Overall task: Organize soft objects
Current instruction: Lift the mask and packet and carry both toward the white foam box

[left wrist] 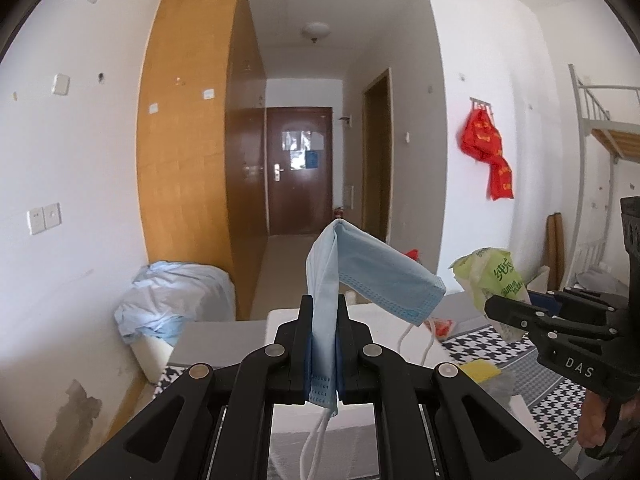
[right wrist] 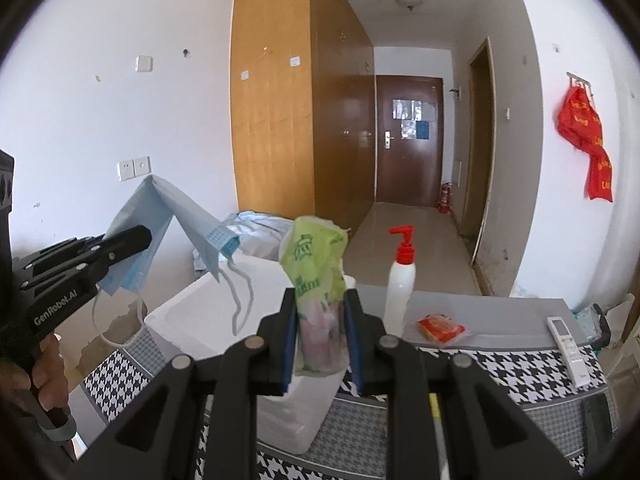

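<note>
My left gripper (left wrist: 323,305) is shut on a light blue face mask (left wrist: 376,272), which stands up between the jaws and folds over to the right, its white ear loops dangling. From the right wrist view that gripper (right wrist: 140,236) and the face mask (right wrist: 168,216) show at the left, held above a white foam box (right wrist: 192,316). My right gripper (right wrist: 320,300) is shut on a green tissue pack (right wrist: 316,264), upright between the blue pads. In the left wrist view the right gripper (left wrist: 496,308) holds the tissue pack (left wrist: 492,276) at the right.
A black-and-white houndstooth cloth (right wrist: 500,364) covers the table. On it stand a white pump bottle with a red top (right wrist: 401,280), a red packet (right wrist: 440,328) and a white remote (right wrist: 568,348). A yellow sponge (left wrist: 480,370) lies nearby. Bedding (left wrist: 176,296) is piled by the wooden wardrobe (left wrist: 188,120).
</note>
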